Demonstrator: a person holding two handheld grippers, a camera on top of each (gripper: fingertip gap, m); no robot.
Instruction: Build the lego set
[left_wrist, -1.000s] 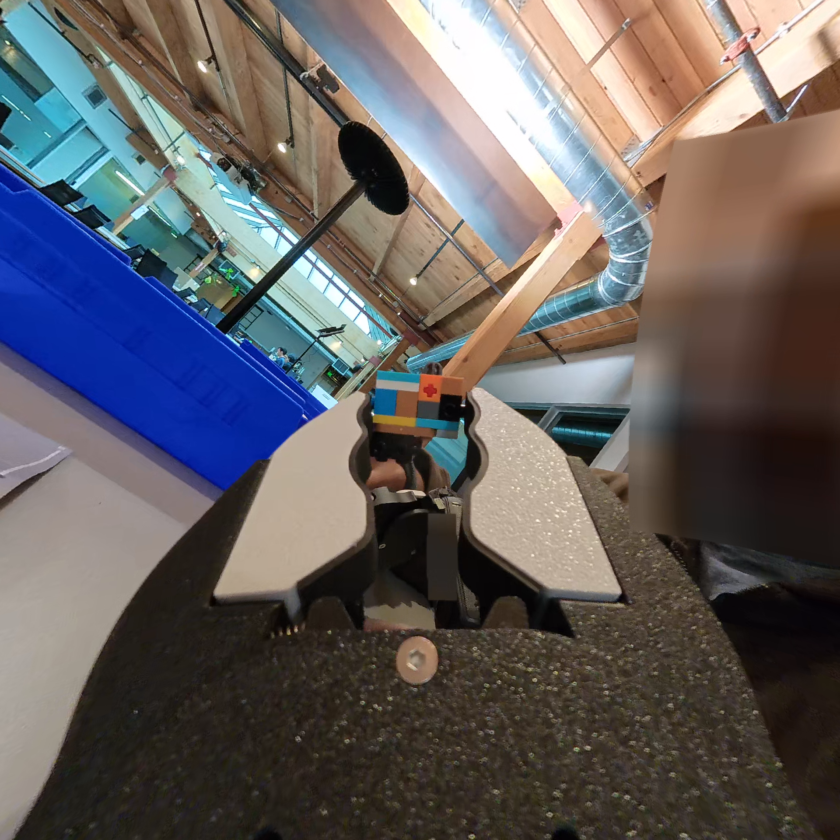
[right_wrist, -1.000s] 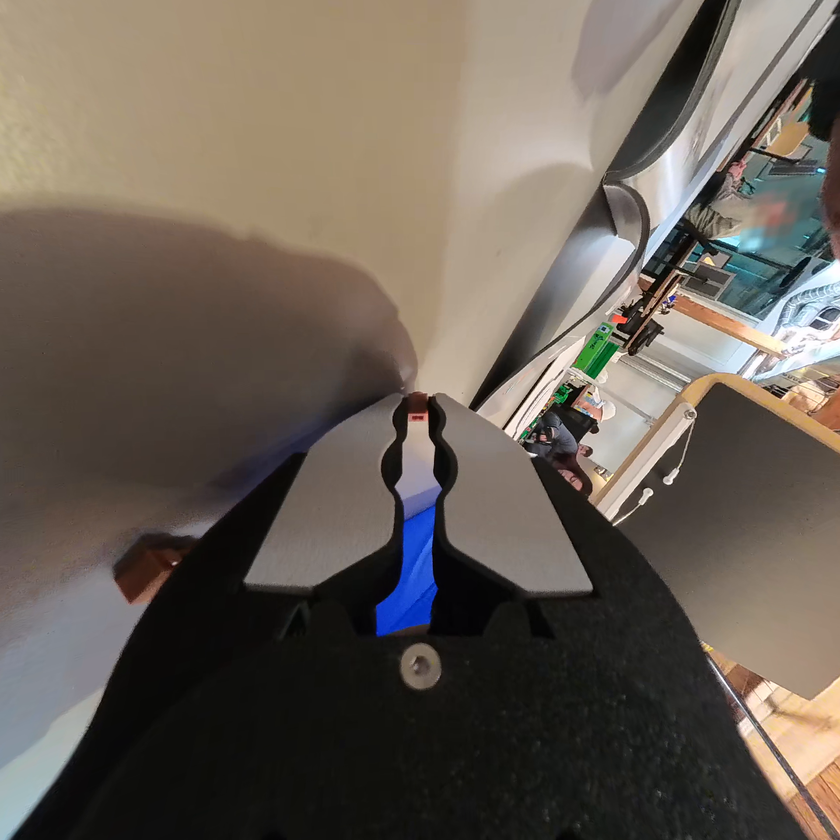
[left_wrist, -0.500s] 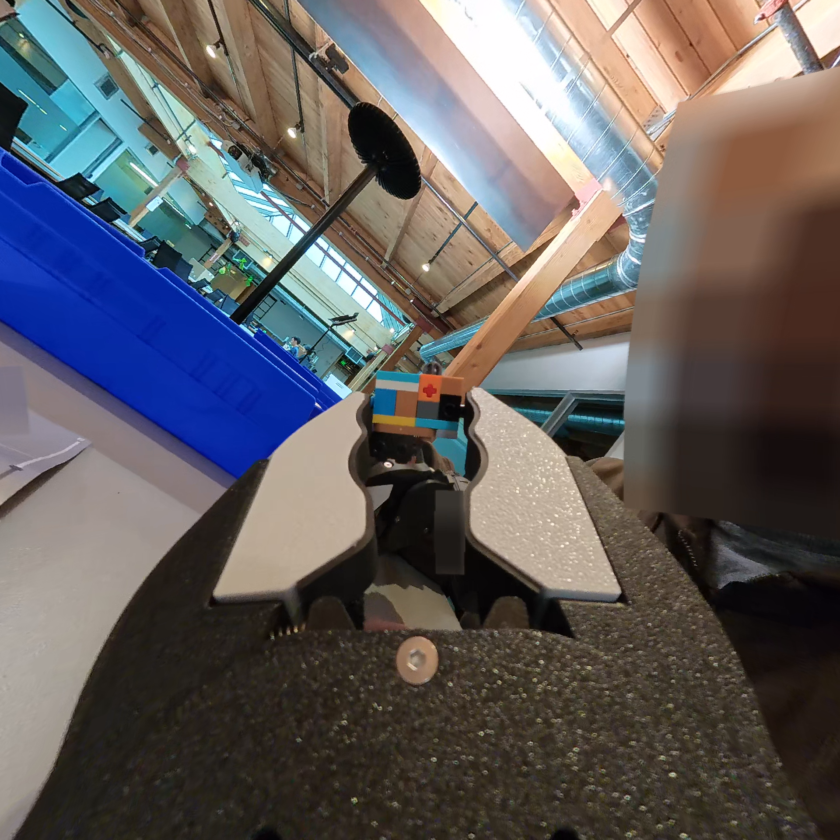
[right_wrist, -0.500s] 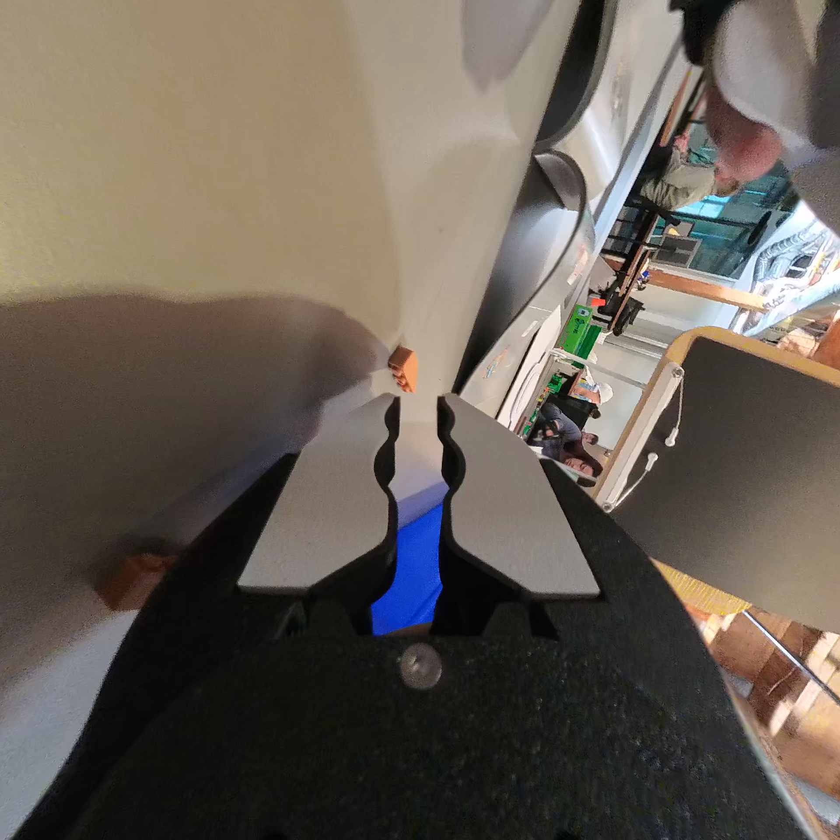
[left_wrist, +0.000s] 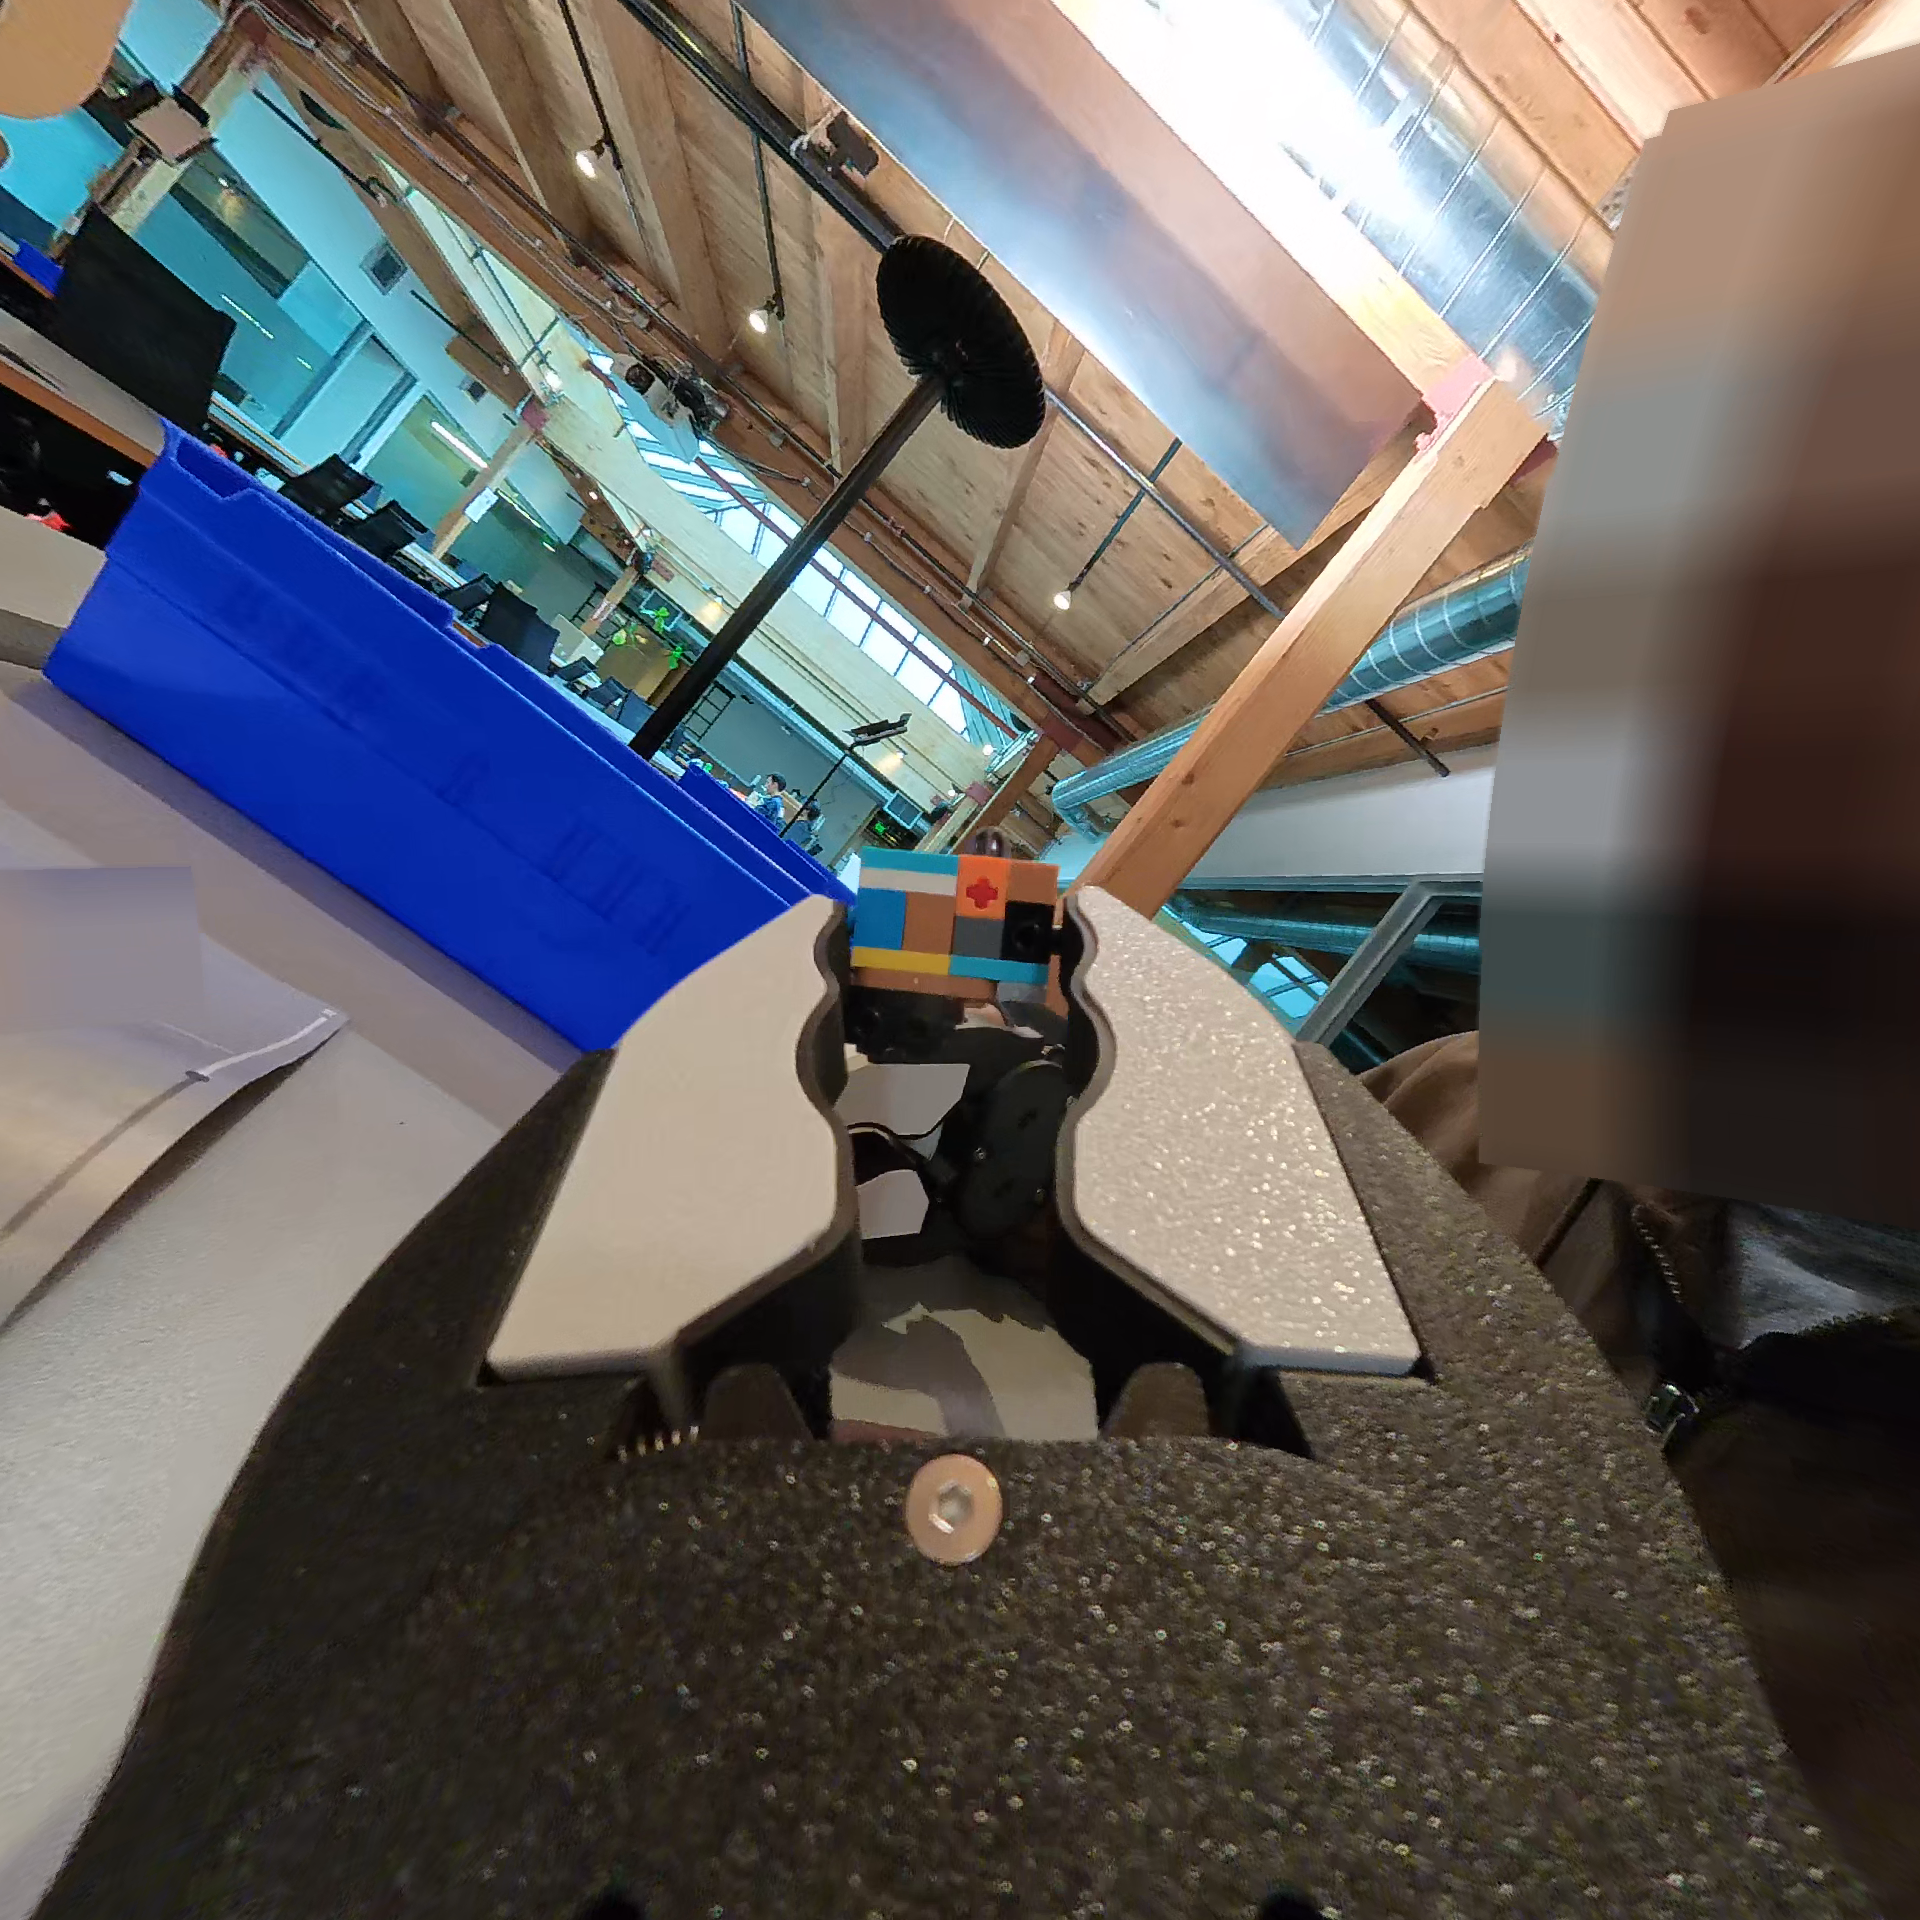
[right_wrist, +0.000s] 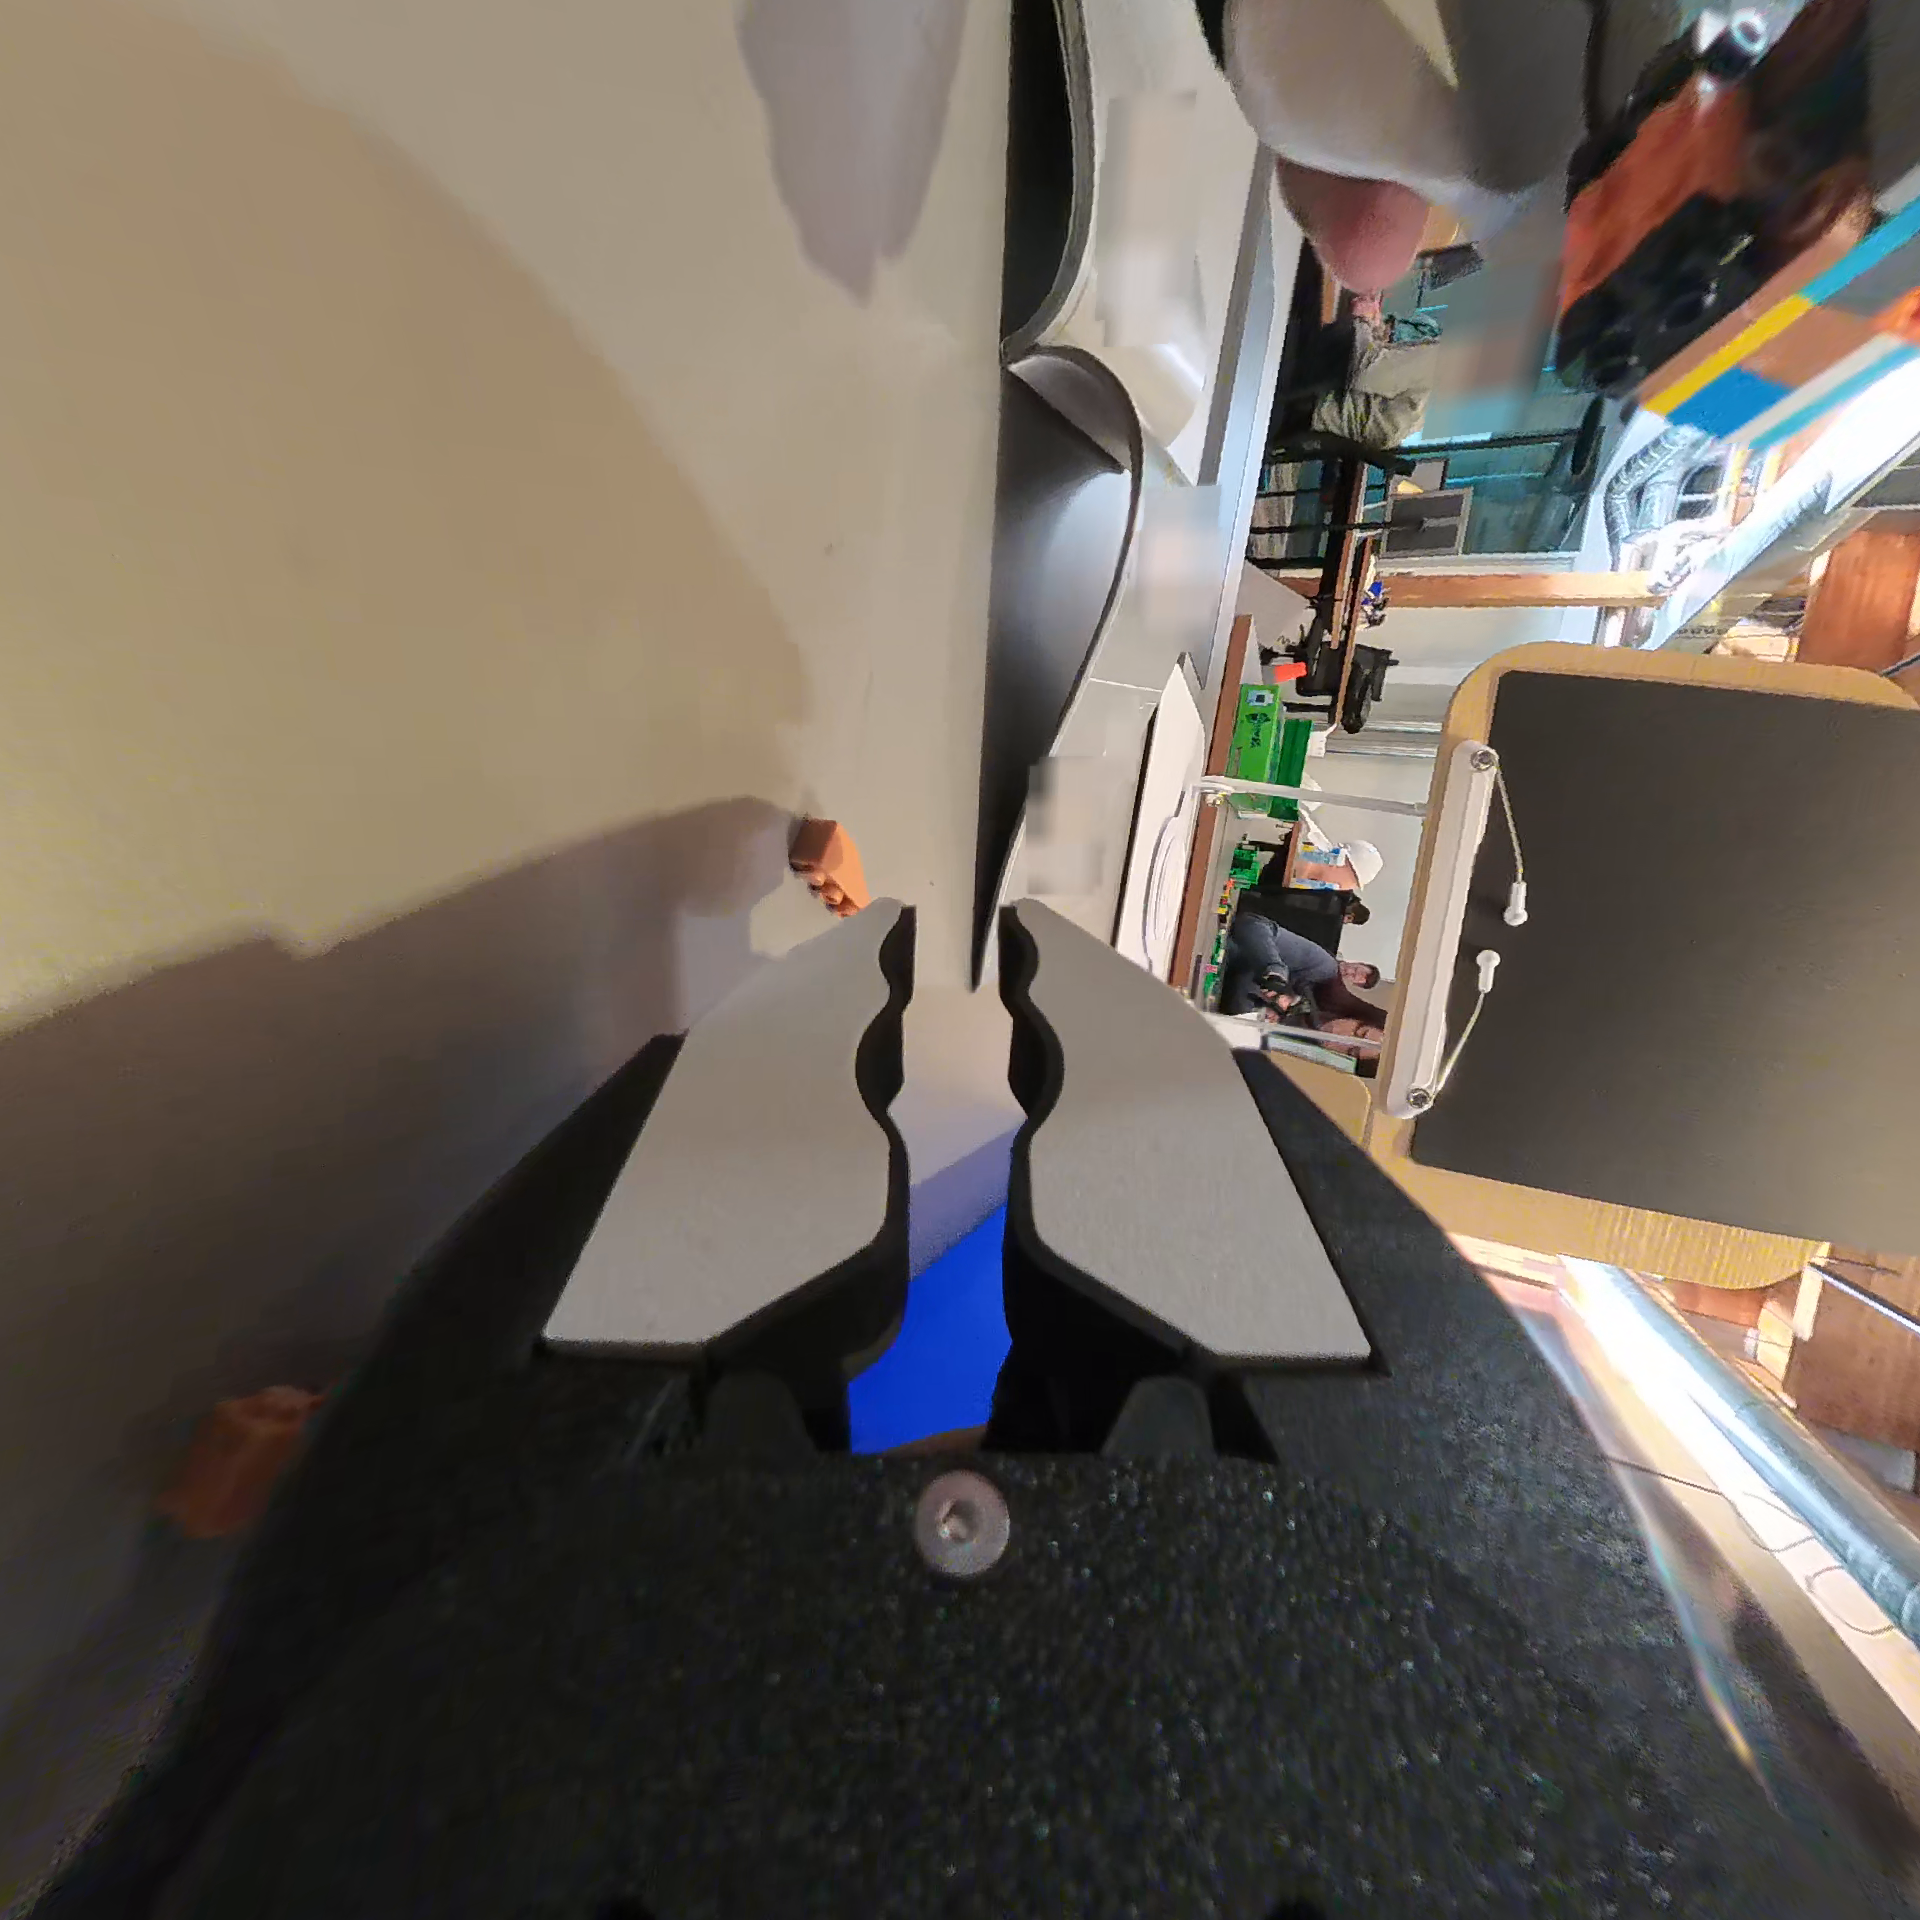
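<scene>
One lego build, two loose brown bricks, one blue bin

We see our left tongs clamped on a multicoloured lego block, lifted above the pale surface. A blue bin stands to the left, white paper lies near it, and a black pole rises behind.

A long blue bin sits on the pale table, with white paper lying near it on the left. Far behind, a black pole with a round ribbed disc rises toward the wooden ceiling beams and silver ducts. A dark panel with a light wooden edge stands right
</scene>
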